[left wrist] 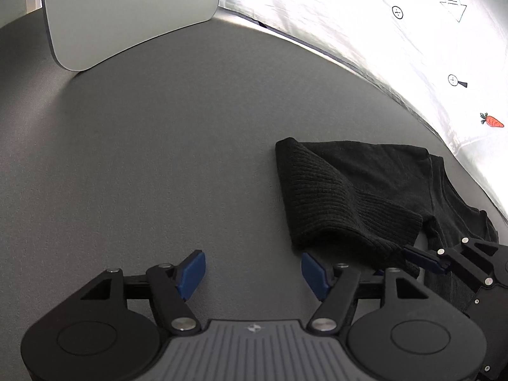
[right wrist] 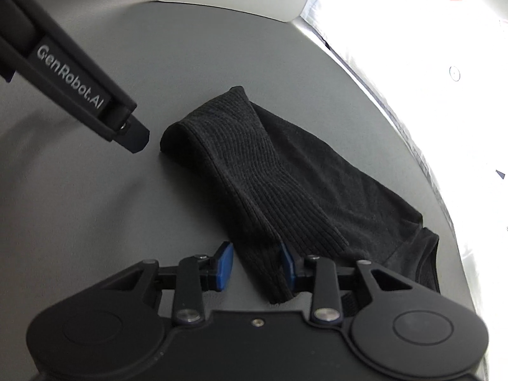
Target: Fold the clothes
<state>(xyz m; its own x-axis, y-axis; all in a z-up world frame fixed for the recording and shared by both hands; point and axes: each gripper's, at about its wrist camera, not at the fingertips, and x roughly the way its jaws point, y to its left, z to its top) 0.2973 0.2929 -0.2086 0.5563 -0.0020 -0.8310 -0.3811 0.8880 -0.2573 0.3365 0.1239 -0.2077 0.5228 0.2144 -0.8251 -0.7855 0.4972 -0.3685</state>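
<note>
A: Right, matte grey tabletop (left wrist: 158,158) filling both wrist views, and at twelve o'clock a pale rounded panel (left wrist: 127,9) stands on it. Past the far edge, toward two o'clock, a bright white sheet (left wrist: 365,31) printed with little drawings, an orange carrot (left wrist: 493,121) among them.

B: Count for me?

A: One garment, two grippers. A black ribbed knit top (right wrist: 254,171), with a plain-knit part showing beneath the ribbed fold, lies flat on the table, at three o'clock in the left wrist view and dead centre in the right.

B: Left gripper?

A: Left gripper (left wrist: 252,274) spread wide, blue pads (left wrist: 192,273) well apart, nothing between them, only bare table. Its right pad sits just beside the near edge of the knit.

B: And the right one?

A: Right gripper (right wrist: 255,268) also apart, the ribbed strip running down between the pads. The right pad (right wrist: 287,270) is touching the fabric; the left pad stands clear, so no pinch. In the left wrist view it enters at four o'clock, at the garment's near corner.

B: Any bins, baskets?

A: None visible in either view.
</note>
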